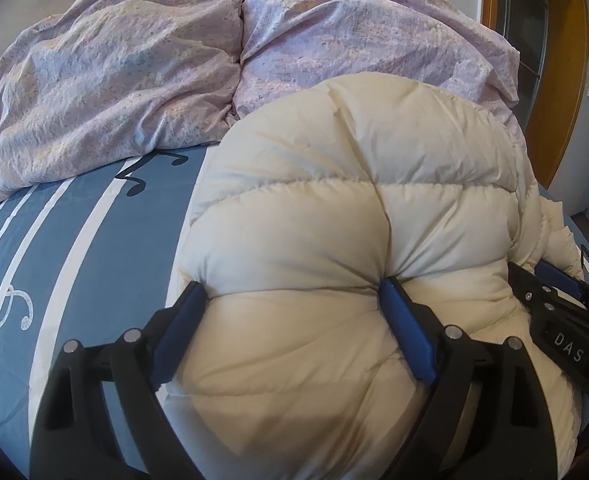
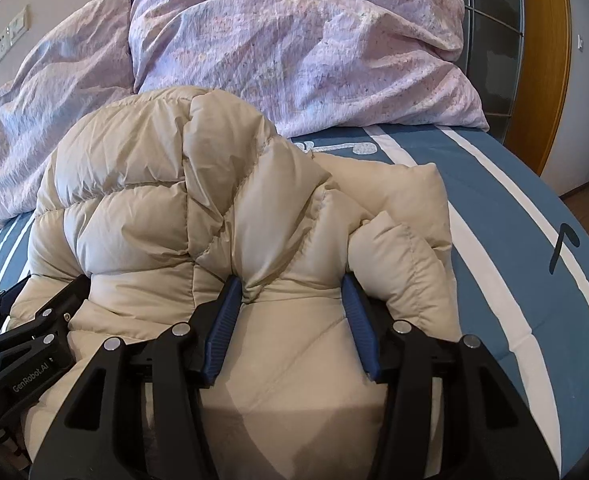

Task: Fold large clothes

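A cream puffy down jacket lies bunched on the bed, and it shows as a folded heap in the right wrist view. My left gripper spans a wide bulge of the jacket; its blue pads dig into the padding on both sides. My right gripper pinches a narrower fold of the same jacket near its right edge. Each gripper shows in the other's view: the right one at the jacket's right side, the left one at its left.
The jacket rests on a blue sheet with white stripes. A crumpled lilac duvet is piled at the head of the bed, just behind the jacket. A wooden door frame stands at the right.
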`<act>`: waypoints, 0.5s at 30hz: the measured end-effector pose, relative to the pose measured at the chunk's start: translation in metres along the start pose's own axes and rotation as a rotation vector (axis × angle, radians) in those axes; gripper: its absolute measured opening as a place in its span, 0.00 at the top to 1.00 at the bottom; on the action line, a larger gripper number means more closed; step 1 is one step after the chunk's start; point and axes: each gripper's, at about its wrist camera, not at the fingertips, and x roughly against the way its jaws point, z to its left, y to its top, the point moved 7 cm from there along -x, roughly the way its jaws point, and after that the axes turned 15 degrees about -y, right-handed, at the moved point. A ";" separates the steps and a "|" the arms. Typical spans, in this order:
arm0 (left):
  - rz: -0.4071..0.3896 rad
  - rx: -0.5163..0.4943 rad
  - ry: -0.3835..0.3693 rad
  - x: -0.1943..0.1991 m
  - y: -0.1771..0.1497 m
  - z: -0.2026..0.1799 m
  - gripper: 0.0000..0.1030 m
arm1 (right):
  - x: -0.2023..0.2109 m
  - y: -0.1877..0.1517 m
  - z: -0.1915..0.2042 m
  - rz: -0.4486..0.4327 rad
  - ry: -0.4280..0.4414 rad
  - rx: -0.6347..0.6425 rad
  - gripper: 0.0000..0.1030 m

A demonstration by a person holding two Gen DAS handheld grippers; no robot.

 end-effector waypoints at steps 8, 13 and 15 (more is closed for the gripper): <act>0.016 0.014 0.004 -0.003 0.000 0.004 0.11 | -0.003 -0.001 0.001 0.007 -0.004 0.005 0.49; 0.022 0.023 0.005 -0.004 0.000 0.005 0.09 | -0.003 0.000 0.001 0.009 -0.002 0.002 0.48; 0.024 0.025 0.003 -0.004 0.000 0.006 0.09 | -0.003 0.000 0.001 0.009 -0.002 0.002 0.48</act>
